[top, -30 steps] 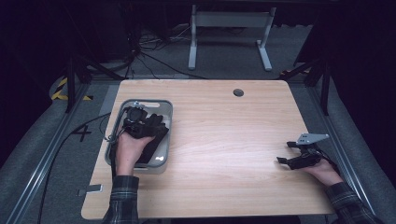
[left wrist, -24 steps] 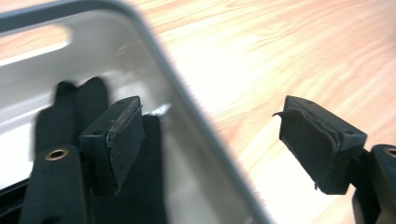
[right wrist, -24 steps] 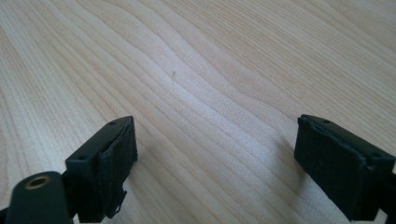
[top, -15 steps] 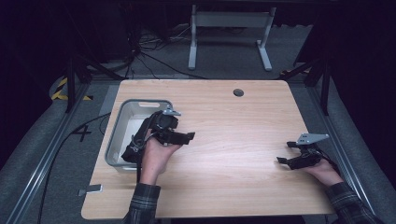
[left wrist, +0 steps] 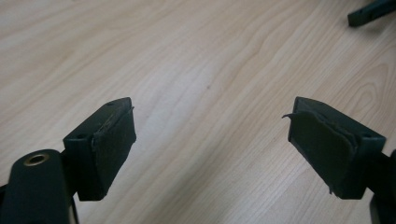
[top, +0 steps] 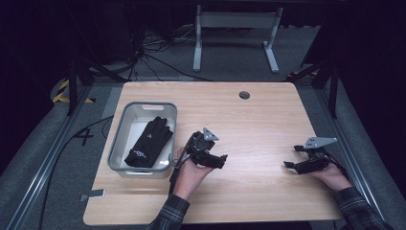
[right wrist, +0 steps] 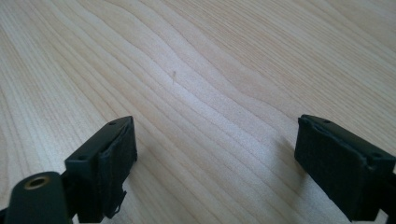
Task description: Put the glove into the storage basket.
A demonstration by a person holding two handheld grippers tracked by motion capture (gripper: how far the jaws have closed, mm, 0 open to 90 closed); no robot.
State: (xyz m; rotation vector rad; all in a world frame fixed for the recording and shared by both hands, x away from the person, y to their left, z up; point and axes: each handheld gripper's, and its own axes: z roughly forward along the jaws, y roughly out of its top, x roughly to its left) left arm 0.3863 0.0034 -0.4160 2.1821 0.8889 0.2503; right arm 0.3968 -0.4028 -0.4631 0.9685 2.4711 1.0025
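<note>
A black glove (top: 148, 142) lies flat inside a grey bin (top: 118, 143) at the table's left. My left gripper (top: 223, 160) is held over the bare wood just right of the bin and points right. Its jaws stand wide open with nothing between them (left wrist: 210, 140). At the table's right edge, my right gripper (top: 291, 156) points left, low over the wood. It is open and holds nothing (right wrist: 215, 154). The tip of the right gripper (left wrist: 370, 11) shows at the top right of the left gripper view.
The wooden table (top: 258, 124) has a small round cable hole (top: 244, 95) near its far edge. A grey metal frame (top: 234, 28) and loose cables lie on the floor beyond the table. A small grey tab (top: 92, 195) sits at the table's front left corner.
My left gripper has come out of the bin and moved right over the table. The glove, covered by the hand before, now lies in view in the bin. The right gripper has stayed put.
</note>
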